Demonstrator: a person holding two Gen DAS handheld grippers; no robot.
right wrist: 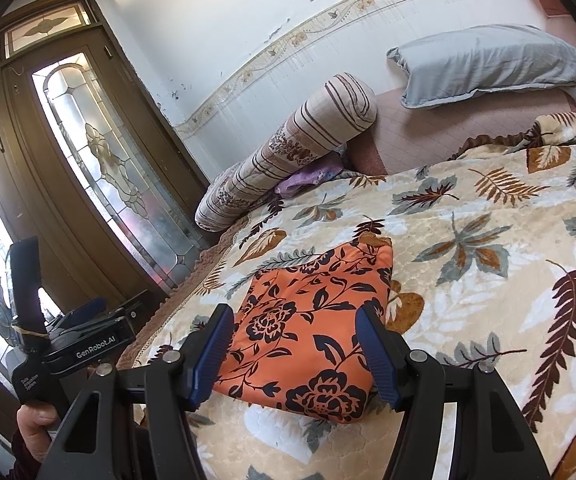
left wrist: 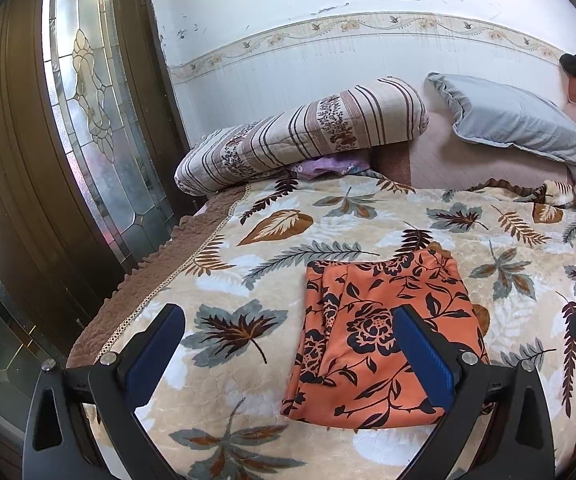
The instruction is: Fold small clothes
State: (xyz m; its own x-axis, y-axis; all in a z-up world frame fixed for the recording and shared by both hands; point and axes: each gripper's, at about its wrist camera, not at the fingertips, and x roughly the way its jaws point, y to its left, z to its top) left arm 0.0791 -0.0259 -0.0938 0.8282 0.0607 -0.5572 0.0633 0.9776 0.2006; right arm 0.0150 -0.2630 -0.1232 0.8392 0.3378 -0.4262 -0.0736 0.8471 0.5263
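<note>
A folded orange garment with a black flower print (left wrist: 383, 340) (right wrist: 307, 332) lies flat on the leaf-patterned blanket (left wrist: 248, 248) (right wrist: 487, 240). My left gripper (left wrist: 288, 314) is open just above the blanket. Its right finger (left wrist: 423, 352) stands in front of the garment's middle and its left finger is over bare blanket. My right gripper (right wrist: 293, 312) is open too. It hovers at the garment's near edge, which shows between the blue pads (right wrist: 212, 356) without touching them. A hand (right wrist: 36, 412) holds the left gripper (right wrist: 118, 304) at the lower left of the right wrist view.
A rolled striped quilt (left wrist: 299, 136) (right wrist: 288, 148) lies at the head of the bed over a purple cloth (left wrist: 327, 166). A grey pillow (left wrist: 515, 120) (right wrist: 487, 64) sits at the back right. The bed's left edge (left wrist: 136, 300) runs beside a brown door with patterned glass (left wrist: 88, 120) (right wrist: 108, 160).
</note>
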